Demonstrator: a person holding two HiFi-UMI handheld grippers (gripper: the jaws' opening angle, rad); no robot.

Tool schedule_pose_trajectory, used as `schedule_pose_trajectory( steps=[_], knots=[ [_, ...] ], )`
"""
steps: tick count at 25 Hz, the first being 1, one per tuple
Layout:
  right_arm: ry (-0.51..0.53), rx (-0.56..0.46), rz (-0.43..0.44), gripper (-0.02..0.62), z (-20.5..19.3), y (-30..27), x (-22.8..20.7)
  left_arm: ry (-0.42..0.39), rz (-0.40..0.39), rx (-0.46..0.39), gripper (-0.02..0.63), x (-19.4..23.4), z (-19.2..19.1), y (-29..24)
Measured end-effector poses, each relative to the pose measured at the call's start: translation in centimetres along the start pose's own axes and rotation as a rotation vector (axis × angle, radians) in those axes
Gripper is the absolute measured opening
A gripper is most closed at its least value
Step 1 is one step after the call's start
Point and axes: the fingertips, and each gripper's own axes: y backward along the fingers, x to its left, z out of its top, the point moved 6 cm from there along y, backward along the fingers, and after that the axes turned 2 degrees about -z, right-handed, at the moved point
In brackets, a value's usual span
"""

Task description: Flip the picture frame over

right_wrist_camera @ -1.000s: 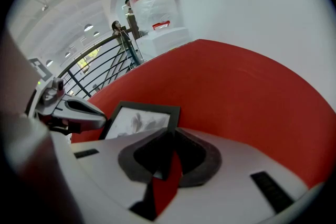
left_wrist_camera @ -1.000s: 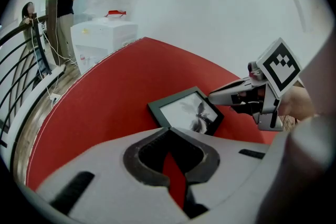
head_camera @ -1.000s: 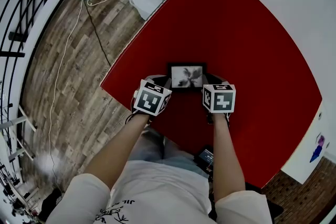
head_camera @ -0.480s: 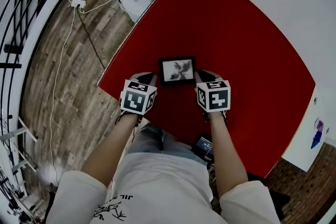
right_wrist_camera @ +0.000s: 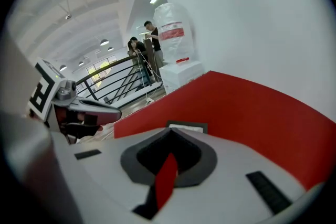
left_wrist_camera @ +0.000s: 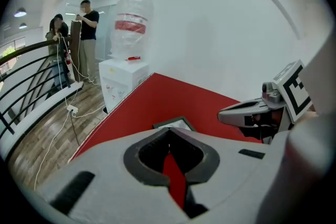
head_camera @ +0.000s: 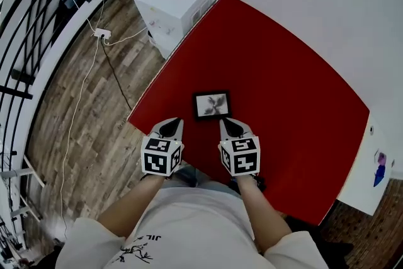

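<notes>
We had the frame (head_camera: 211, 105) lying flat on the red table (head_camera: 283, 72), picture side up, toward the table's near edge and touched by nothing. Our left tool (head_camera: 171, 128) and right tool (head_camera: 230, 128) hung over that same edge of the table, just short of the frame and clear of it, each with its jaws pressed together on nothing. We judged that either the flip was finished, leaving the picture on show, or it had not begun; we could not tell which, and no grasp was under way.
</notes>
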Motion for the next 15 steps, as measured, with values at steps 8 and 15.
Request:
schedule_pose_trajectory(
  steps=[8, 15],
  knots=[
    [-0.018, -0.058, -0.005, 0.005, -0.9, 2.5, 2.9, 0.033, 0.086, -0.063, 0.006, -1.6, -2.4, 3.1],
    [-0.002, -0.046, 0.023, 0.005, -1.0, 1.8, 3.7, 0.016, 0.089, -0.08, 0.006, -1.7, -1.3, 2.9]
  ],
)
